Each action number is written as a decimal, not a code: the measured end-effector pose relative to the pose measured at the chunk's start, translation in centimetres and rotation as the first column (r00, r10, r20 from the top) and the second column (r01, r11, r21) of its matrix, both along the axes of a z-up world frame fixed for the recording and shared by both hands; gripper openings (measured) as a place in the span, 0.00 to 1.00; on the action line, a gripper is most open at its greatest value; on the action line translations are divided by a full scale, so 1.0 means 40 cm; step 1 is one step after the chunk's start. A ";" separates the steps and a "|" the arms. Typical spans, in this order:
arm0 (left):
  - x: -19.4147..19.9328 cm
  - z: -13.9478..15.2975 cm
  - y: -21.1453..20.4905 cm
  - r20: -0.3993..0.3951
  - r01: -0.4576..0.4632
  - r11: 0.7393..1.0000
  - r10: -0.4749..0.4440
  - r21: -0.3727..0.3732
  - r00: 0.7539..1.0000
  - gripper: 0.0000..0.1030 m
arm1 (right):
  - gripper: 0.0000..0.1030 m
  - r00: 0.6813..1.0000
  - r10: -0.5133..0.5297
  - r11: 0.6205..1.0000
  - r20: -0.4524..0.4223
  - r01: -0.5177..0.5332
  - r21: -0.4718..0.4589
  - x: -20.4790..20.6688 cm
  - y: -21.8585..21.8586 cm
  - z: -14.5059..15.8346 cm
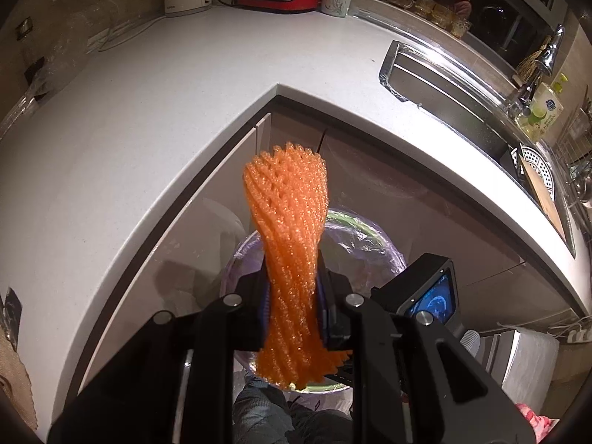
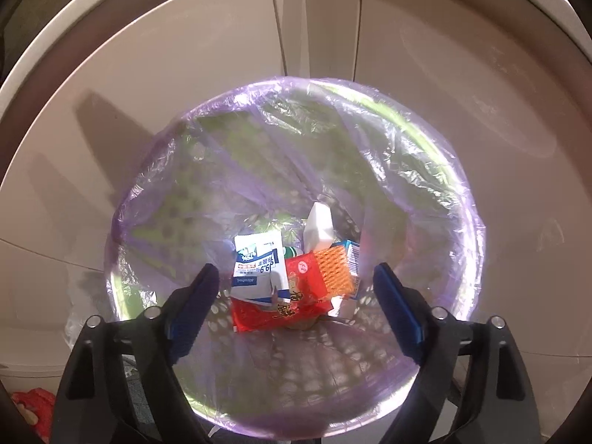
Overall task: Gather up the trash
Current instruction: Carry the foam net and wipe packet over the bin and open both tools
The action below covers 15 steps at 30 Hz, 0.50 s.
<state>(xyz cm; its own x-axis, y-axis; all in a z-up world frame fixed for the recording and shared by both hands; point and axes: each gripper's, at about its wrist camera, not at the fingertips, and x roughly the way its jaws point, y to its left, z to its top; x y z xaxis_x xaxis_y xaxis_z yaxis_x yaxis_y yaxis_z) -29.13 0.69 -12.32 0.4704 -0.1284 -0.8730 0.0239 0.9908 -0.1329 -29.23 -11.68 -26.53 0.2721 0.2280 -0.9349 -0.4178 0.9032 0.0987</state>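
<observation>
Clamped between the left tool's fingers: one orange foam net sleeve (image 1: 286, 255). Below the right tool's spread fingers, one lined bin (image 2: 436, 170) holding one red wrapper (image 2: 281, 307), one white-and-blue wipes packet (image 2: 257, 266), one white block (image 2: 319, 227), one orange mesh piece (image 2: 335, 272).

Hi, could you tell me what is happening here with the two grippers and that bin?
A person is collecting trash with two handheld grippers. The left gripper has its jaws closed on an orange foam net, held above the lined trash bin by the kitchen cabinets. The right gripper hangs over the bin with jaws wide and nothing between them. Wrappers and another orange net already lie at the bottom.
</observation>
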 end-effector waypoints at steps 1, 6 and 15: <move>0.002 -0.004 -0.002 -0.002 0.005 1.000 -0.005 0.000 1.000 0.19 | 0.86 1.000 -0.009 1.000 0.010 0.009 0.004 -0.009 -0.004 0.006; 0.004 -0.044 -0.031 -0.026 0.042 0.999 -0.042 0.001 0.999 0.19 | 0.92 0.993 -0.077 0.997 0.092 0.076 0.020 -0.051 -0.083 0.113; -0.011 -0.265 -0.119 -0.193 0.107 0.994 -0.107 -0.010 0.975 0.19 | 0.97 0.959 -0.184 0.983 0.214 0.175 0.063 -0.155 -0.209 0.299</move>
<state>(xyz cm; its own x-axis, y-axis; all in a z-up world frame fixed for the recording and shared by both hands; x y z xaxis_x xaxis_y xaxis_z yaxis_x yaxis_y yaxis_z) -29.57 -4.05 -22.94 0.2767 -0.1680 -0.9461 0.1035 0.9841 -0.1445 -35.43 -20.03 -14.55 0.5078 0.1952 -0.8390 -0.2648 0.9622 0.0635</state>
